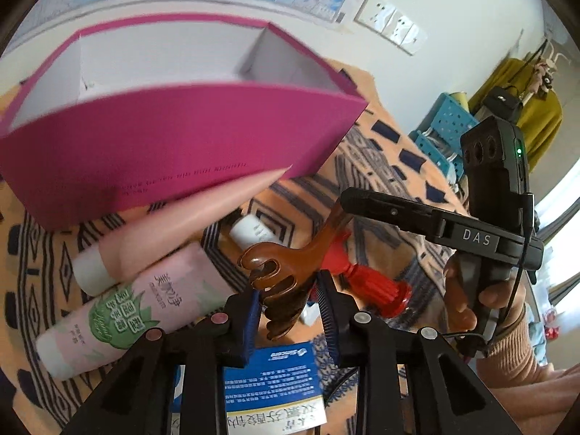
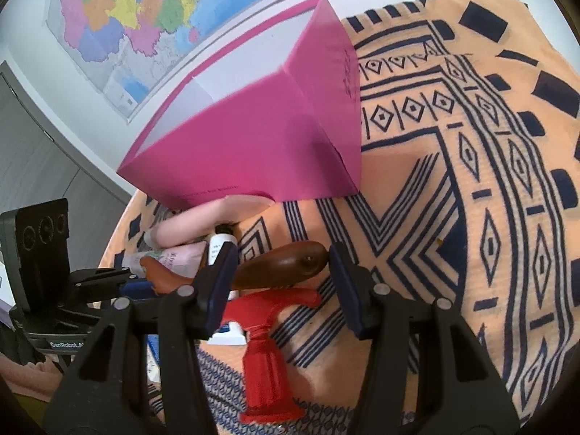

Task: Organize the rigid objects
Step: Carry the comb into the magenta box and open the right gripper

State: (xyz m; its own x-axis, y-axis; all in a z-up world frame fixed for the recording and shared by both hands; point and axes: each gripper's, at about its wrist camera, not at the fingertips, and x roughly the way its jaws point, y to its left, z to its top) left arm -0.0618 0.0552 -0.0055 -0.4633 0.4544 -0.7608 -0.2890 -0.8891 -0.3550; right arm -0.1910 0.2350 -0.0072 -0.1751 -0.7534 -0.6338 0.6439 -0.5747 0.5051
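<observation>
A coloured map (image 2: 145,25) hangs on the white wall (image 1: 453,54) above grey cabinets (image 2: 32,152).

Looks like a lived-in room of a home. Coloured wall map (image 2: 145,18) pinned at upper left of the right wrist view, above grey cabinet doors (image 2: 40,152). Orange patterned cloth (image 2: 489,181) spread over the bench. At upper right of the left wrist view, white wall sockets (image 1: 391,25), a mustard garment (image 1: 540,116) hanging with a black bag (image 1: 502,103), blue perforated crates (image 1: 447,119), bright window (image 1: 565,195) at the right edge.
</observation>
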